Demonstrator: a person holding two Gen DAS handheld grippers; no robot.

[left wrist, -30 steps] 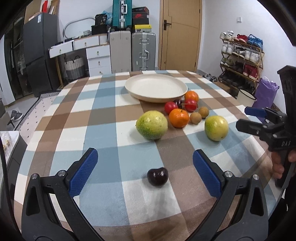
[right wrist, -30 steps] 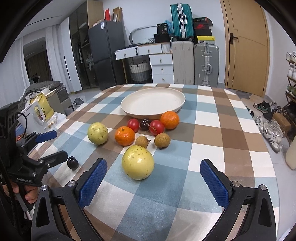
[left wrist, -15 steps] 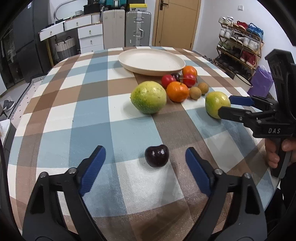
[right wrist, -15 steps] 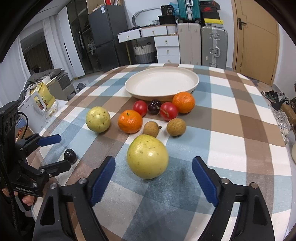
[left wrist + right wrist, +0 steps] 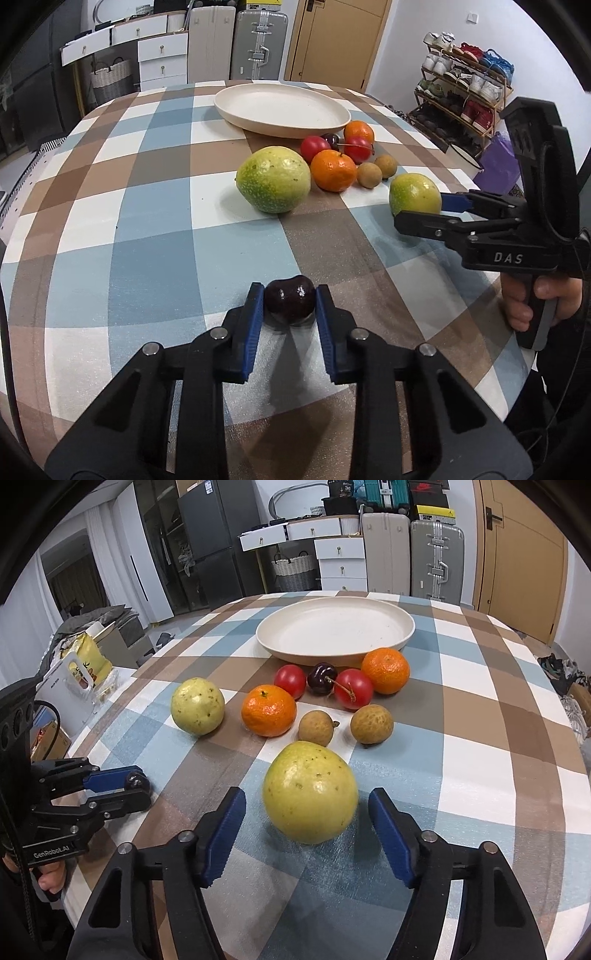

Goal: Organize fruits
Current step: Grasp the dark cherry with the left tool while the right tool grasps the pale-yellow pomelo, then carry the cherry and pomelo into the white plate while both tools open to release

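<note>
On the checked table (image 5: 147, 206), nothing plated yet: plate (image 5: 332, 627) is bare, all fruit beside it. Left hand-held gripper (image 5: 290, 302) clenched on the dark cherry (image 5: 291, 300); right hand-held gripper (image 5: 306, 812) closing around the near guava (image 5: 310, 792), pads not touching. Everything left to move.

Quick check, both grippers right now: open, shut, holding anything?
Left gripper: shut on the dark cherry, which sits on the tablecloth.
Right gripper: closing around the yellow-green guava, gaps on both sides, not gripping yet.

"DAS" on right gripper (image 5: 417, 218), "GenRobot.AI" on left gripper (image 5: 138, 792)
</note>
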